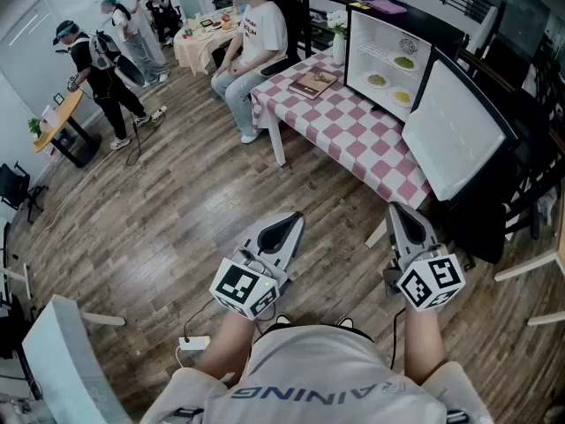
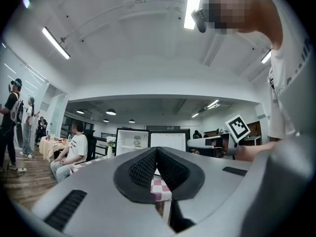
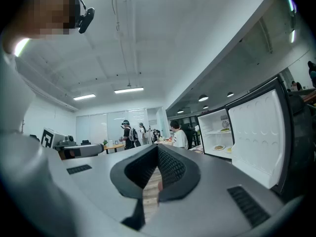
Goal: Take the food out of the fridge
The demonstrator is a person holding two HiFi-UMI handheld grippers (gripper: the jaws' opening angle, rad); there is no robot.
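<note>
**A:** While both hands are held level over the wooden floor (image 1: 177, 201), how do the jaws stand?

**B:** The left gripper (image 1: 287, 226) has its jaws pressed together with nothing between them. The right gripper (image 1: 402, 212) is the same, closed tight and empty.

**A:** And the food?

**B:** The food (image 1: 377, 79) is inside the fridge (image 1: 375, 41) on small plates. One plate is on the upper shelf and two are lower down.

**A:** Where is the fridge?

**B:** It stands on the table (image 1: 353, 135), which has a red-and-white checked cloth. The door (image 1: 455, 135) is swung wide open on the right side of the head view, with its white inner face towards the camera.

**A:** How close are the grippers to it?

**B:** Well apart. Both are short of the table's near edge and touch nothing. The right one points roughly at the open door, and the left one points at the floor beside the table.

**A:** Anything else on the table?

**B:** A book (image 1: 313, 83) lies flat to the left of the fridge. A vase (image 1: 339, 44) of white flowers stands just beside the fridge's far corner. A seated person (image 1: 252, 38) in a white shirt is at the table's far end.
</note>
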